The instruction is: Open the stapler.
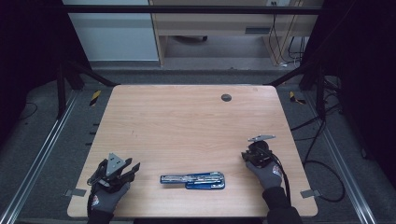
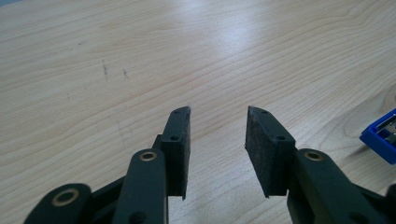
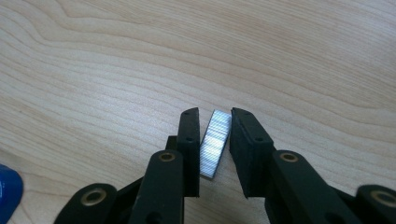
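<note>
Between the pads of your right gripper (image 3: 215, 142) sits a strip of staples (image 3: 215, 143), standing on edge on the table (image 1: 187, 121) and leaning slightly. The jaws have come in around it, but from the right gripper view you cannot be sure both pads are pressing: the strip seems to rest against the right-hand pad, with a thin sliver of gap at the other. Treat it as framed, not yet clamped.

That is where it could go wrong. The strip is thin, smooth and glued together only lightly (a judgement from its look), so a squeeze that lands off-square could tip it flat, skate it out along the wood, or snap it into shorter pieces. Lift before both pads bite and it will likely stay behind or fall partway up.

The open blue stapler (image 1: 192, 180) lies flat near the front edge of the table, between your two hands and well apart from the right gripper (image 1: 256, 154); its corner shows at the edge of the left gripper view (image 2: 380, 137). Your left gripper (image 2: 217, 140) is empty, jaws standing apart over bare wood, just beside that stapler but not touching it. If you carry the strip over with nothing steadying the stapler, pushing staples into the channel could shove the whole tool along the smooth top. A strip held at a lean would also meet the channel crooked and jam or spill.
</note>
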Tool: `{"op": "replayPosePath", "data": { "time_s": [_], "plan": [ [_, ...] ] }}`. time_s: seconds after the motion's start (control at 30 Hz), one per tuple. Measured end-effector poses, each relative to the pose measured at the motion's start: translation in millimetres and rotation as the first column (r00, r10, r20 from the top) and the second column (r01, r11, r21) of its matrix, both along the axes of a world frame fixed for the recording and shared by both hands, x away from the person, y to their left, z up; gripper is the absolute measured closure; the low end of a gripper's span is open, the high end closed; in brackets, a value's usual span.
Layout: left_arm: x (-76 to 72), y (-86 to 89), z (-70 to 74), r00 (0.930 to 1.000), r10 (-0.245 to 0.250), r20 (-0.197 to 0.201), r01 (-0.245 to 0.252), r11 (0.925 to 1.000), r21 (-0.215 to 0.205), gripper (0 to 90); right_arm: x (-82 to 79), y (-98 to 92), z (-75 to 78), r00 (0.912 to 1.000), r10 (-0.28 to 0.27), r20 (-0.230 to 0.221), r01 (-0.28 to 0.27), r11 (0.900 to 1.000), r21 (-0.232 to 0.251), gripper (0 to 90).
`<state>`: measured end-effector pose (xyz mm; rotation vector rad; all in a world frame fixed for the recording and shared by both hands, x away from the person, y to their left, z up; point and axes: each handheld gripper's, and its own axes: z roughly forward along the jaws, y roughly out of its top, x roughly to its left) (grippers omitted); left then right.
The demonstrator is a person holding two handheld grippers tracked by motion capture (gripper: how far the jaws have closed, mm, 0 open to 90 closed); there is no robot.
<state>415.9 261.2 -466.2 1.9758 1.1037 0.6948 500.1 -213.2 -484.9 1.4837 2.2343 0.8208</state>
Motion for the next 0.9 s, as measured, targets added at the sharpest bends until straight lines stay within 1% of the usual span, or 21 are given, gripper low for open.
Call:
{"op": "replayPosePath", "data": {
  "time_s": [0.03, 0.2, 0.33, 0.4, 0.43, 0.47, 0.53, 0.57, 0.67, 0.7, 0.73, 0.77, 0.8, 0.9],
  "plan": [
    [0.1, -0.2, -0.1, 1.0000, 0.001, 0.000, -0.001, 1.0000, 0.000, 60.8, -0.1, 0.4, 0.0, 1.0000, -0.002, -0.005, 0.002, 1.000, 0.002, 75.0],
    [0.1, -0.2, -0.1, 1.0000, -0.001, 0.000, 0.001, 1.0000, 0.000, 60.8, 0.3, 0.5, -1.6, 1.0000, 0.006, -0.002, -0.006, 1.000, -0.021, 78.0],
    [-0.1, -0.3, 0.1, 1.0000, -0.003, -0.002, 0.003, 1.0000, 0.000, 60.8, 0.0, 0.6, -1.0, 0.9999, 0.014, -0.006, -0.014, 1.000, -0.023, 78.3],
    [-0.2, -0.4, 0.1, 1.0000, -0.003, -0.001, 0.003, 1.0000, -0.002, 60.8, -1.1, -0.1, 1.1, 0.9997, 0.019, -0.013, -0.020, 1.000, -0.015, 78.3],
    [-0.3, -0.3, 0.2, 1.0000, -0.003, -0.001, 0.003, 1.0000, -0.001, 60.8, -1.9, -1.0, 2.4, 0.9996, 0.027, -0.009, -0.027, 1.000, -0.010, 78.3],
    [-0.4, -0.3, 0.3, 1.0000, -0.004, 0.000, 0.004, 1.0000, -0.002, 60.8, -2.4, -1.9, 3.1, 0.9993, 0.038, -0.001, -0.038, 0.999, -0.016, 78.3],
    [-0.6, -0.1, 0.6, 1.0000, -0.005, 0.001, 0.005, 1.0000, -0.002, 60.8, -5.6, -3.2, 6.6, 0.9979, 0.065, -0.002, -0.065, 0.998, -0.001, 78.3],
    [-0.7, -0.1, 0.6, 1.0000, -0.005, 0.001, 0.005, 1.0000, -0.002, 60.8, -6.9, -4.0, 7.1, 0.9969, 0.078, 0.002, -0.078, 0.997, -0.002, 78.4],
    [-1.1, -0.3, 0.8, 1.0000, -0.006, 0.003, 0.006, 1.0000, -0.002, 60.8, -12.9, -5.9, 8.2, 0.9942, 0.107, -0.011, -0.107, 0.994, 0.006, 78.3],
    [-1.1, -0.3, 1.0, 1.0000, -0.008, 0.003, 0.008, 1.0000, 0.000, 60.8, -15.3, -6.5, 7.9, 0.9931, 0.116, -0.013, -0.116, 0.993, 0.001, 78.3],
    [-1.1, -0.5, 0.9, 1.0000, -0.007, 0.003, 0.007, 1.0000, 0.001, 60.8, -16.5, -7.1, 7.9, 0.9925, 0.121, -0.017, -0.121, 0.993, -0.004, 78.3],
    [-1.1, -0.6, 0.9, 1.0000, -0.007, 0.003, 0.007, 1.0000, 0.001, 60.8, -17.9, -8.2, 6.8, 0.9915, 0.129, -0.011, -0.130, 0.992, -0.010, 78.3],
    [-1.1, -0.7, 0.9, 1.0000, -0.008, 0.002, 0.008, 1.0000, 0.002, 60.8, -18.8, -8.6, 7.0, 0.9912, 0.131, -0.019, -0.131, 0.991, -0.003, 78.3],
    [-1.3, -0.8, 1.0, 1.0000, -0.008, 0.003, 0.008, 1.0000, 0.005, 60.8, -20.5, -9.3, 4.4, 0.9904, 0.134, -0.033, -0.135, 0.991, -0.012, 78.2]
  ]
}}
